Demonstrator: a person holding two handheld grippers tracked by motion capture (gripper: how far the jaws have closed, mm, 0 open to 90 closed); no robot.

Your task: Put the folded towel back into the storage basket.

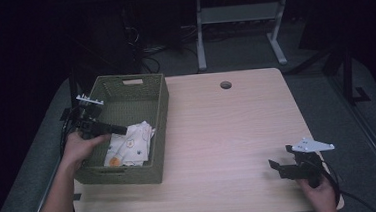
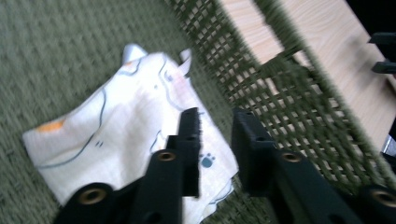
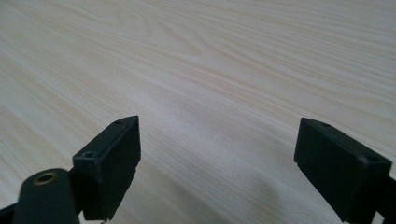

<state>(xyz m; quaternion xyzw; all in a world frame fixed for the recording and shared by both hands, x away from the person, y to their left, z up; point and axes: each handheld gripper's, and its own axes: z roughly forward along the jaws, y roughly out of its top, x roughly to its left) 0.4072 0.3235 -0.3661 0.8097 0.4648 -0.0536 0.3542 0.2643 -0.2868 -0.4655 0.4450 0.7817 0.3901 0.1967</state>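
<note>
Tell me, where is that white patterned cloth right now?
In the high view the white patterned cloth lies inside the green woven basket at the table's left, near its front right corner, with the left hand-held gripper hovering open just above it.

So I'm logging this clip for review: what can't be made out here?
- Cloth print: too small in high view, blurred in left gripper view.
- Whether the left gripper touches the cloth: unclear.
- Basket floor under the cloth: hidden.
- Right gripper: body cut off by the bottom edge.

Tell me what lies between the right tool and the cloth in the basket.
In the high view, bare tabletop, then the basket's near side wall, separate the right tool from the cloth.
</note>
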